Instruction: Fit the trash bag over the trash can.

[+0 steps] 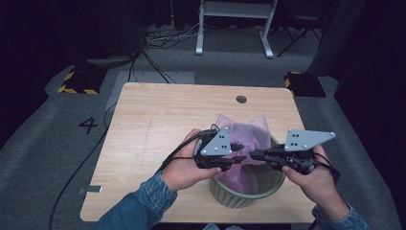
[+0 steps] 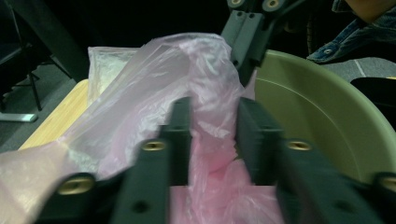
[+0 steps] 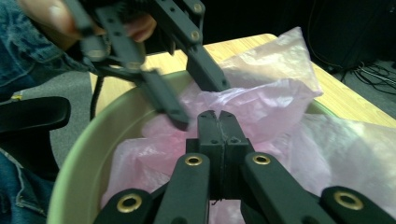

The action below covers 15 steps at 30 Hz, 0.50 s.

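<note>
The right gripper (image 3: 217, 116) has its jaws pressed flat together, and they seem to be pinching a fold of the pink plastic bag (image 3: 261, 100), though the film is too thin between them to be sure. The left gripper (image 2: 214, 135) stands open, jaws well apart, with a bunched ridge of the bag rising in the gap; it hasn't closed on anything. From above, the two grippers face each other over the mouth of the pale green bin (image 1: 268, 184), the left gripper (image 1: 239, 160) coming in from one side and the right gripper (image 1: 253, 154) from the other, tips nearly meeting.

My guess is the bag is being fitted as a liner: one side is held fast so the film stays taut while the open gripper lines up for a second hold. Most of the bag sits inside the bin, with two pointed corners sticking up over the far rim onto the bench (image 1: 158, 120).

The bin stands at the near edge of the bench, between the person's hands. Elsewhere the bench is bare apart from a small round hole (image 1: 241, 99) near the far edge. What gets in the way is mostly the bag itself, loose and crumpled, and the closeness of the two grippers to each other.
</note>
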Each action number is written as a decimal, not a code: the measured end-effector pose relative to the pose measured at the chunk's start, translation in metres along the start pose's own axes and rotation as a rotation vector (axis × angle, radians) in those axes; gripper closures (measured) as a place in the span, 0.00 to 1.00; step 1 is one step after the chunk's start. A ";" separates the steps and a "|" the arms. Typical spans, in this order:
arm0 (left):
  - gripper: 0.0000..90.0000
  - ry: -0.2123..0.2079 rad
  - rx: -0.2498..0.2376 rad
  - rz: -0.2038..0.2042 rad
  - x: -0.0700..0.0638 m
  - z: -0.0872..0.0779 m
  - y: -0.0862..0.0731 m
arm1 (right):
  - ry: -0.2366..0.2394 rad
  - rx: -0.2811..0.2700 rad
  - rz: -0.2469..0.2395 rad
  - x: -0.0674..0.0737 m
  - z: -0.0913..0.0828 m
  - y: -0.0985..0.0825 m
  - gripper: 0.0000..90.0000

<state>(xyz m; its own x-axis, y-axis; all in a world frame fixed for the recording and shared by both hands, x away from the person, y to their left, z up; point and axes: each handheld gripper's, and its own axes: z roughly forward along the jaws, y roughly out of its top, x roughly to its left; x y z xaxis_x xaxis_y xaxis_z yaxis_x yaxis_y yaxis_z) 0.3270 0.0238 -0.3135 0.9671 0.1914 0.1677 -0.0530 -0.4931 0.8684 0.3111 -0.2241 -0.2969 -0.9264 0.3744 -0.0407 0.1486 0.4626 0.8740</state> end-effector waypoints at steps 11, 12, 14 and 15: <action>1.00 0.004 -0.134 -0.044 0.008 -0.022 -0.003 | -0.080 -0.056 0.006 -0.007 -0.027 0.003 1.00; 1.00 0.014 -0.133 -0.038 0.009 -0.025 -0.003 | -0.099 -0.055 0.006 -0.007 -0.031 0.004 1.00; 1.00 0.020 -0.135 -0.044 0.010 -0.031 -0.005 | -0.128 -0.056 0.013 -0.010 -0.040 0.006 1.00; 1.00 0.026 -0.136 -0.042 0.011 -0.033 -0.007 | -0.144 -0.057 0.018 -0.012 -0.045 0.006 1.00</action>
<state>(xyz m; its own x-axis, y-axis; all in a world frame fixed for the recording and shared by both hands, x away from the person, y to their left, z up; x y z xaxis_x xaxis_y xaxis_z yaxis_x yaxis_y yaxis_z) 0.3293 0.0573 -0.3020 0.9626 0.2321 0.1399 -0.0471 -0.3653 0.9297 0.3080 -0.2619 -0.2692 -0.8641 0.4954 -0.0896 0.1413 0.4096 0.9012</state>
